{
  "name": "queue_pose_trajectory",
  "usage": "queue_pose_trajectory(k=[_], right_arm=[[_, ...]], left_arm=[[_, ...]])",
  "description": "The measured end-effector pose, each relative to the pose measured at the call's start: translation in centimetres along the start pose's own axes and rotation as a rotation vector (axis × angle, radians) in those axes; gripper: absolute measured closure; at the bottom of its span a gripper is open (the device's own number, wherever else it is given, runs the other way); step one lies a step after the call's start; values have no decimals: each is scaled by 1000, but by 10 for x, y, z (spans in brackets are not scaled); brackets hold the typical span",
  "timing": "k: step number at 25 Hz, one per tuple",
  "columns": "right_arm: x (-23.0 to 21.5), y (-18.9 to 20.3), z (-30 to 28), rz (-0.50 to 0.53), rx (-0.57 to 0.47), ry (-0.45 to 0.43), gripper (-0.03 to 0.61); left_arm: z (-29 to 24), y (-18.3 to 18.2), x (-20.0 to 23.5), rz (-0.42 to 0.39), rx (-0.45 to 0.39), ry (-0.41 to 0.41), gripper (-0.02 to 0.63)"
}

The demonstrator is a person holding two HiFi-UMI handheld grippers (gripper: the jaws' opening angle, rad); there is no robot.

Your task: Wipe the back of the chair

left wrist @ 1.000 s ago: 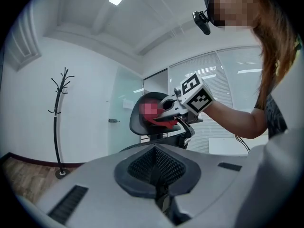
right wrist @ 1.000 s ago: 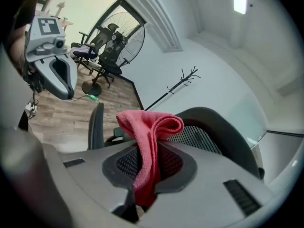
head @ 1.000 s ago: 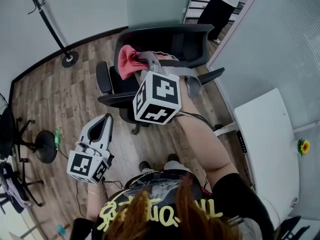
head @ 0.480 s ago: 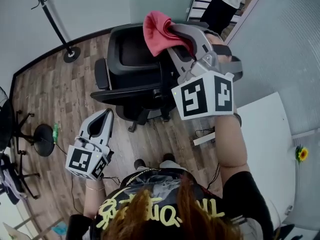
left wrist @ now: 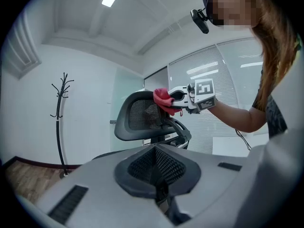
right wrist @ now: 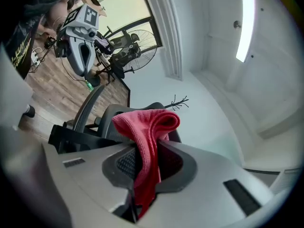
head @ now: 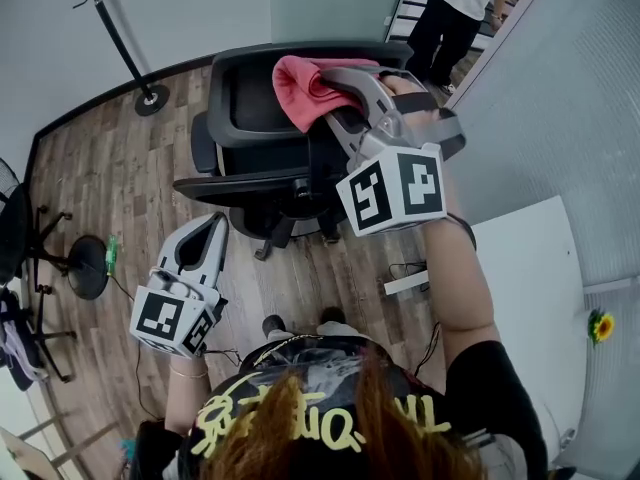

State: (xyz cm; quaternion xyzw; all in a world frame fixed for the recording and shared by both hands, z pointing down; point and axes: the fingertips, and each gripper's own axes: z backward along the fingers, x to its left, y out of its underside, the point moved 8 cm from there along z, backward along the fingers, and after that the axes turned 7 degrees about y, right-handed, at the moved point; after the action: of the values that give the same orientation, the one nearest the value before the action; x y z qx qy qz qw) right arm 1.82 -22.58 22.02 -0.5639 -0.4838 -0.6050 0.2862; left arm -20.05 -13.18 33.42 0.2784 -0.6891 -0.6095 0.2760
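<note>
A black mesh-backed office chair [head: 250, 118] stands on the wood floor in front of me. My right gripper [head: 330, 86] is shut on a folded red cloth [head: 298, 88], which it holds against the upper part of the chair's backrest [left wrist: 135, 120]. From the left gripper view the cloth [left wrist: 164, 99] touches the backrest's top right edge. The cloth [right wrist: 147, 137] hangs between the right gripper's jaws, with the chair [right wrist: 111, 113] just behind it. My left gripper [head: 213, 226] is low at my left, away from the chair, shut with nothing in it.
A black coat stand [head: 120, 38] is at the back left and a floor fan [head: 85, 268] at the far left. A white table [head: 530, 298] stands at the right beside a glass wall. A person [head: 450, 8] stands behind the chair.
My right gripper carried the red cloth up from the chair's seat area to the top of the backrest, then slightly down and left. The left gripper has hardly moved.
</note>
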Motion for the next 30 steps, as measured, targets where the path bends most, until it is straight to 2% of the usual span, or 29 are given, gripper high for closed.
queue_pose_trajectory(k=[8,12,30], right_arm=[[31,13,5,69,-46,-127,518],[38,12,18,39,-70,-154,518],[83,21,74,25,-203,-261,518]], left_arm=[[-13,-3,-20,-4,5,-33,618],[-18,-3,-33,-2,4,-64,618],[-22,3,-97,-8,-11,-180,618]])
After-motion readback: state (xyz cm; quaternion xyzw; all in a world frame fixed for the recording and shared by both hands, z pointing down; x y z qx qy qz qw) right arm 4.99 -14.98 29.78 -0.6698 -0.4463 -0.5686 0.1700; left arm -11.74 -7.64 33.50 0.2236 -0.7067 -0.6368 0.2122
